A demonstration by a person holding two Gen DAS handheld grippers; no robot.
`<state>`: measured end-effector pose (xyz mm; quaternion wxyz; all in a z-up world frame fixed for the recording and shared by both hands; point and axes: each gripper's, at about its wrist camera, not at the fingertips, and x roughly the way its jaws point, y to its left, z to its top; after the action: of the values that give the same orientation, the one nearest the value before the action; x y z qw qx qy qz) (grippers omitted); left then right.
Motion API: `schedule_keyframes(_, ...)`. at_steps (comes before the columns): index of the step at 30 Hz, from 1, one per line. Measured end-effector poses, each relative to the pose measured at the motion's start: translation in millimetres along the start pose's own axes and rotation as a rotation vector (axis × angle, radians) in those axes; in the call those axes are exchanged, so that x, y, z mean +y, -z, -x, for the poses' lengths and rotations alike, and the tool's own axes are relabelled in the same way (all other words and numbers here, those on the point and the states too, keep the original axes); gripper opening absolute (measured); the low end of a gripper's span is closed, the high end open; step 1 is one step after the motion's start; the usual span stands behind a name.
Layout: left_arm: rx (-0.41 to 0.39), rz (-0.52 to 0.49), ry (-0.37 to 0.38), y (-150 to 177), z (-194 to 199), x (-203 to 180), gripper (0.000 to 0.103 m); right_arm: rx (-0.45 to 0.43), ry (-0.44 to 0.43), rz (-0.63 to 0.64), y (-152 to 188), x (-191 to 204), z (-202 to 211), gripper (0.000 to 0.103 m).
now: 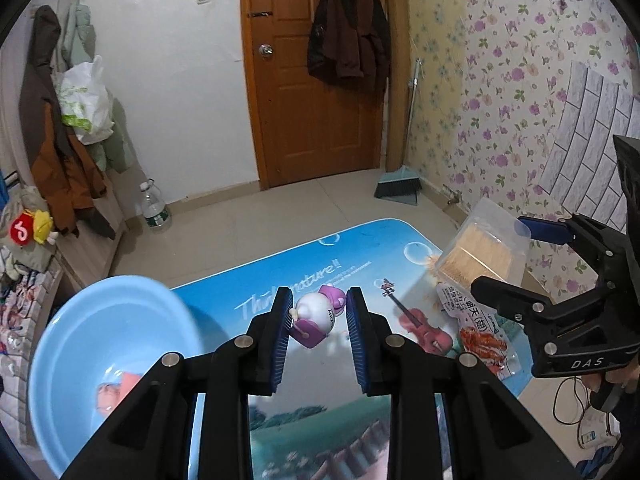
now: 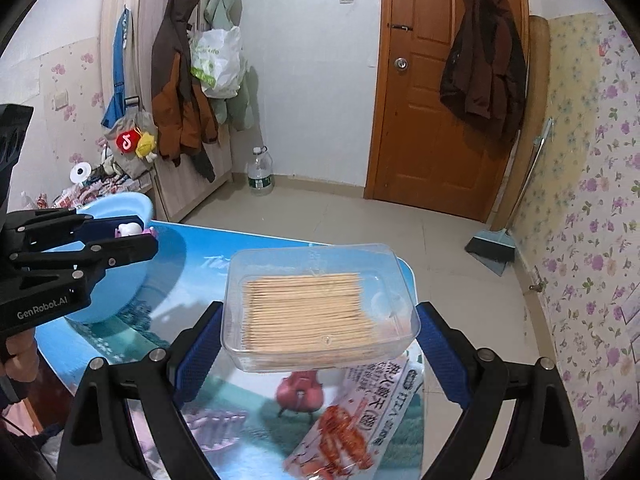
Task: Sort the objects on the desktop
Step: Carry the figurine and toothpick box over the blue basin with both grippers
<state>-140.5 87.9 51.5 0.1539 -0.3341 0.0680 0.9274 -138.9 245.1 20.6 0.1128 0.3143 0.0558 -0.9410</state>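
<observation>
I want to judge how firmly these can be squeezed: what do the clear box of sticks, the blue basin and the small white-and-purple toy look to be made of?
Clear box: thin, glossy transparent plastic; the sticks, probably wood, show through.
Blue basin: smooth, shiny moulded plastic with soft highlights.
Toy: apparently hard, glossy plastic, though vinyl cannot be excluded.

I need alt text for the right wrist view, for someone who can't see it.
The right gripper holds a clear plastic box of toothpicks between its wide-set fingers, above a blue picture-printed table. A snack packet lies below; at left, the left gripper holds a small toy near a blue basin.
</observation>
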Motion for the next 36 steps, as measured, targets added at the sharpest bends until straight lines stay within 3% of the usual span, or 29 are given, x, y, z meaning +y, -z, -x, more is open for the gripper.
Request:
schedule_keyframes(20,-0.060,0.116,-0.135,42.8,94.8,89.0,0.026,-0.075,-0.073,0.075,-24.1,142.3,38.5,0.094)
schedule_keyframes(27,-0.076,0.128,-0.147,47.4,111.8,98.3,0.026,-0.078,-0.040,0.077,-32.8,157.9,51.8,0.093)
schedule_keyframes(36,-0.081,0.143,-0.163,53.4,121.8,102.8,0.026,-0.087,-0.074,0.063,-34.3,161.9,58.1,0.093)
